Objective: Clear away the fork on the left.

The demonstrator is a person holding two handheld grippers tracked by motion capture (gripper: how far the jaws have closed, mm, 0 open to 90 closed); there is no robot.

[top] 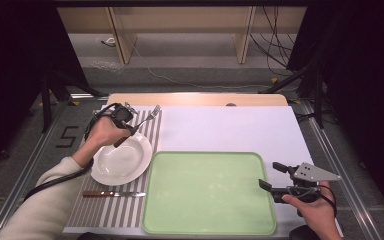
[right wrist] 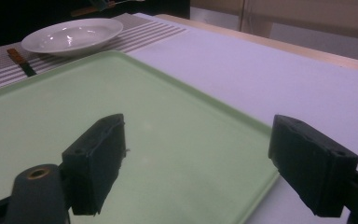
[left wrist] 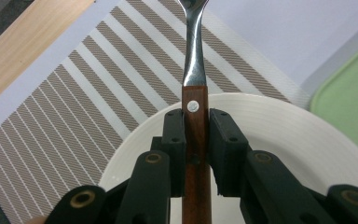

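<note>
High view: left gripper (top: 130,121) holds the fork (top: 150,114) above the plate's (top: 105,172) far rim.

Left gripper view: jaws clamped on the wooden handle — likely lifting clear.

Right gripper view: right gripper (right wrist: 200,163) wide apart, empty, beside the plate's neighbouring tray (right wrist: 37,116) — apparently waiting.

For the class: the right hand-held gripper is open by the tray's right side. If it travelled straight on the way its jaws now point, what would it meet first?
Most likely the green tray: the right hand-held gripper points left across its rim. Height above the tray is unclear.
</note>
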